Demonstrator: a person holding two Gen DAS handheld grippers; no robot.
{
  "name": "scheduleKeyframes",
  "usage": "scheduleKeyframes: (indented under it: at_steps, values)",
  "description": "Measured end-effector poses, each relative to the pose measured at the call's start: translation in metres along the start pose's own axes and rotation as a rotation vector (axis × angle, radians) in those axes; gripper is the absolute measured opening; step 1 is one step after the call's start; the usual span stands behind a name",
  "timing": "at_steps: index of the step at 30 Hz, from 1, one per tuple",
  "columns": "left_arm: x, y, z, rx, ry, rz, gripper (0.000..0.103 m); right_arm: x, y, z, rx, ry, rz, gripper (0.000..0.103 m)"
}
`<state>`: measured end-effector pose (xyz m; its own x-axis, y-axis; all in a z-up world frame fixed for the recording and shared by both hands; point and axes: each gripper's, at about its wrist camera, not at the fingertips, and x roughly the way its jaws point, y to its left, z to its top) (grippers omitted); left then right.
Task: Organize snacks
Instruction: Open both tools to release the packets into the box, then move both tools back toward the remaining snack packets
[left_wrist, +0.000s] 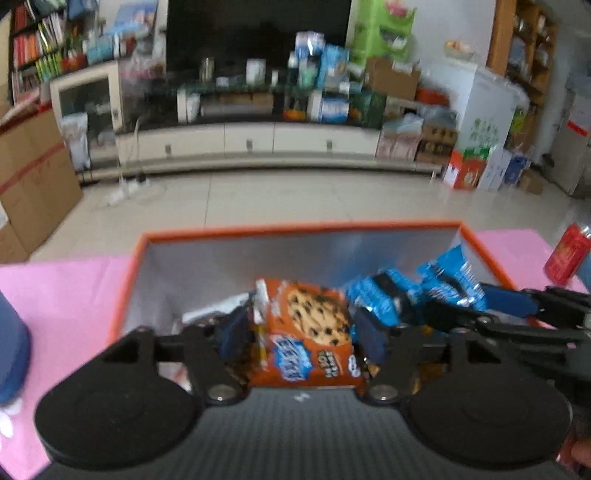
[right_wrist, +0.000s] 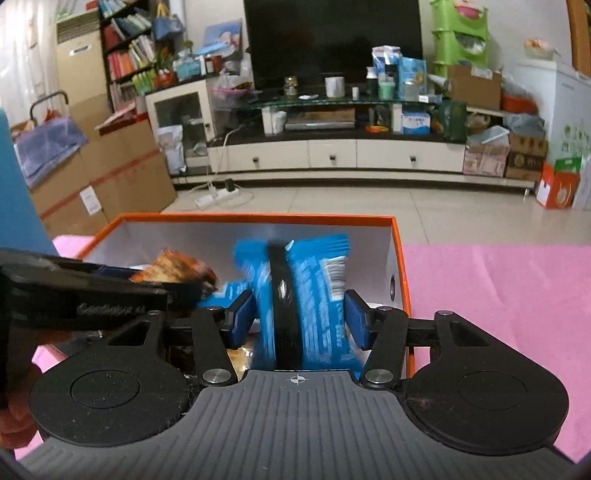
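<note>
An orange-rimmed box (left_wrist: 306, 229) with silver inner walls sits on the pink table cover; it also shows in the right wrist view (right_wrist: 258, 218). My left gripper (left_wrist: 301, 330) is over the box, its blue pads closed on an orange chocolate-chip cookie pack (left_wrist: 314, 332). My right gripper (right_wrist: 299, 317) is closed on a blue cookie pack (right_wrist: 306, 295), held upright inside the box. The right gripper (left_wrist: 417, 306) also reaches in from the right in the left wrist view, with blue packs (left_wrist: 450, 280) around it. The left gripper's arm (right_wrist: 92, 291) crosses the right wrist view.
A red can (left_wrist: 567, 254) stands on the pink cover (right_wrist: 498, 295) to the box's right. A blue object (left_wrist: 11, 350) sits at the left edge. Beyond the table lie a tiled floor, a TV cabinet and cardboard boxes.
</note>
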<state>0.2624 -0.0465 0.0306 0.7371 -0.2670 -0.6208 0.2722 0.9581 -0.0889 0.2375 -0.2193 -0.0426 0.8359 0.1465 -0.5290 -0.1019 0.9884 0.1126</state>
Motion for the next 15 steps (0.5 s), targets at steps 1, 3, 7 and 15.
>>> scheduleKeyframes:
  at_steps: [1,3,7,15]
  values:
    - [-0.012,0.002,-0.001,0.006,-0.025,0.008,0.078,-0.005,-0.001,0.003,0.021,-0.007,0.017,0.043]
    - [-0.042,0.007,-0.001,0.023,-0.077,0.025,0.084,-0.021,-0.003,0.01,0.058,-0.054,0.041,0.051]
    - [-0.099,0.019,-0.021,0.041,-0.122,0.045,0.086,-0.068,-0.004,0.013,0.124,-0.146,0.075,0.067]
    - [-0.138,0.025,-0.137,-0.035,0.07,0.005,0.086,-0.131,0.01,-0.059,0.093,-0.067,0.116,0.068]
